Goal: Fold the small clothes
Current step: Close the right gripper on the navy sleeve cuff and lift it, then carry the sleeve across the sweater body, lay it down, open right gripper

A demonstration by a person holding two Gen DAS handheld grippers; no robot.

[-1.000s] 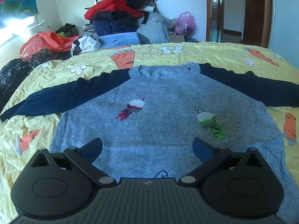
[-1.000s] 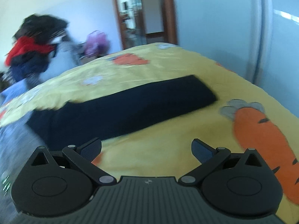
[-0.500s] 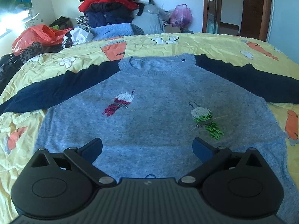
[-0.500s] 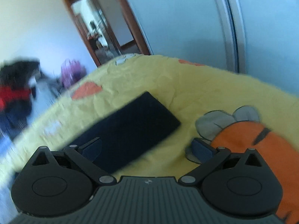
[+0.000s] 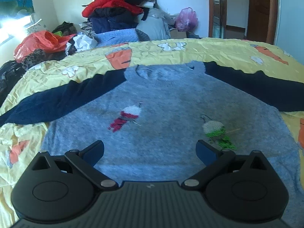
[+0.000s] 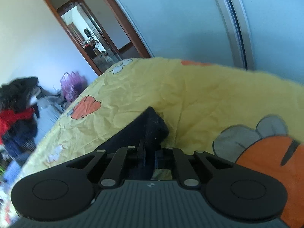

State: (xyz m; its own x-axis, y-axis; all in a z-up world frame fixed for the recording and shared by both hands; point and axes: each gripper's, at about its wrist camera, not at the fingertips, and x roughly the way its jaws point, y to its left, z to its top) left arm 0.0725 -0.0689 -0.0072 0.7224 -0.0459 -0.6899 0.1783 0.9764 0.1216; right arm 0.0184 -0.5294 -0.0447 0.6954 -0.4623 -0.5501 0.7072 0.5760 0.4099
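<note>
A small grey sweater (image 5: 171,102) with navy sleeves lies flat, front up, on the yellow bedsheet (image 5: 218,51). It bears a red bird and a green bird motif. My left gripper (image 5: 150,150) is open and empty, held just above the sweater's lower hem. My right gripper (image 6: 150,152) is shut on the cuff end of the sweater's navy right sleeve (image 6: 152,125), which is bunched and lifted off the sheet between the fingers.
A heap of clothes (image 5: 117,15) and an orange plastic bag (image 5: 38,41) lie past the bed's far edge. A pink bag (image 5: 186,19) and an open doorway (image 5: 218,9) stand at the back right. A pale wardrobe door (image 6: 209,19) rises beside the bed.
My right gripper moved to the sleeve's end and closed on the cuff, lifting it. My left gripper stayed open over the hem, shifting only slightly.
</note>
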